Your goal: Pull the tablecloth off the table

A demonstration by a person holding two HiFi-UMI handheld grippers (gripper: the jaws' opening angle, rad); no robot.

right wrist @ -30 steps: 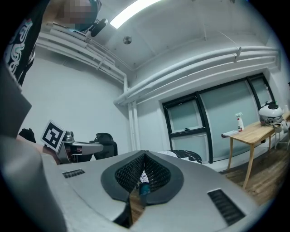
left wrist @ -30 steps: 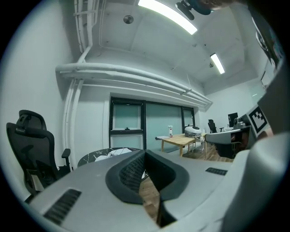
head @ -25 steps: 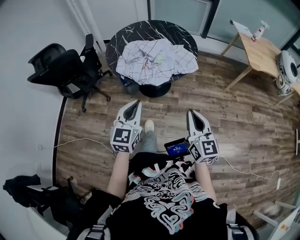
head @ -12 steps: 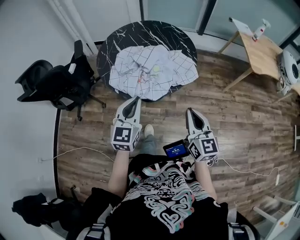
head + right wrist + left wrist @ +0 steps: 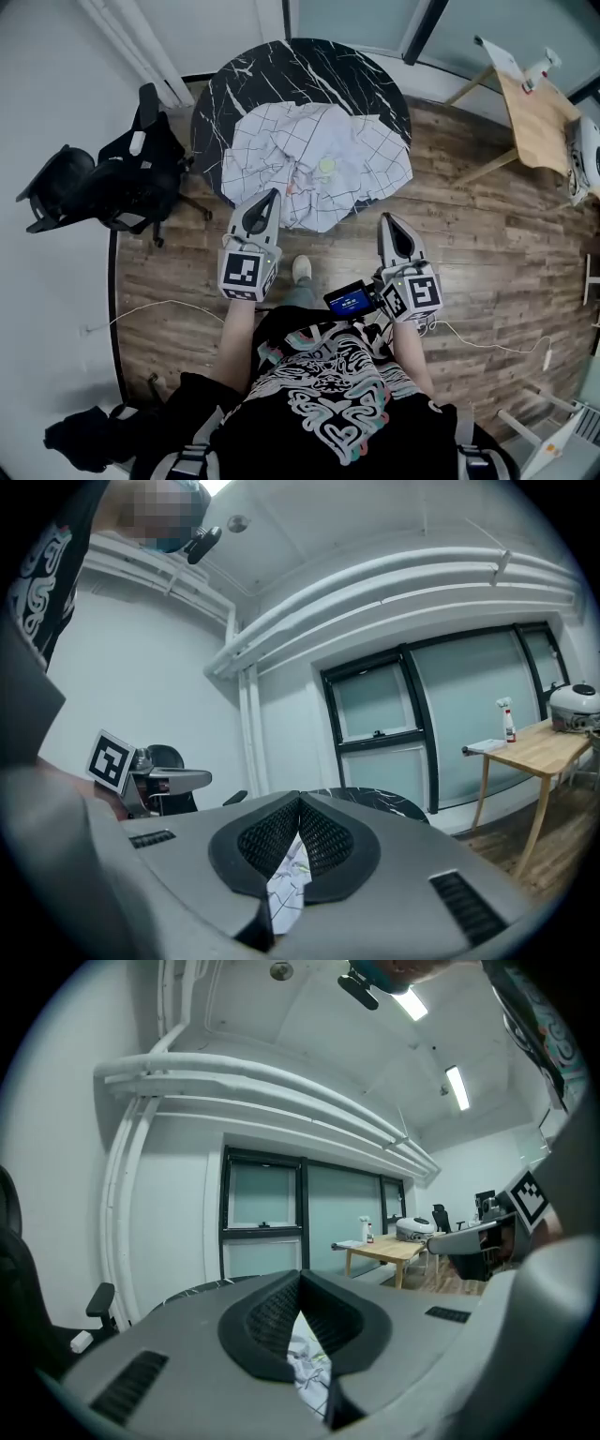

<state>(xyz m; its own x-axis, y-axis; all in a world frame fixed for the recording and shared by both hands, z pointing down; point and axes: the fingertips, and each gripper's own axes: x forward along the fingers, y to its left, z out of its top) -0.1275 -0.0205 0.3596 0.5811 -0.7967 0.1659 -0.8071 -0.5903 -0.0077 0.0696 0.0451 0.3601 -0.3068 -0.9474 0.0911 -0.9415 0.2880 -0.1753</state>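
Near the tablecloth [image 5: 314,164], left tongs [image 5: 273,194] and right tongs [image 5: 385,219] are each pressed together, pinching nothing.

Left gripper [image 5: 300,1276]: tongs closed tip to tip, nothing between them. Crumpled white tablecloth [image 5: 305,1361] shows through the gap below the pads. Black marbled counter [image 5: 202,1290] edge just left of the tongs. Beyond, right: wooden counter [image 5: 389,1251] carrying a spray bottle [image 5: 367,1232].
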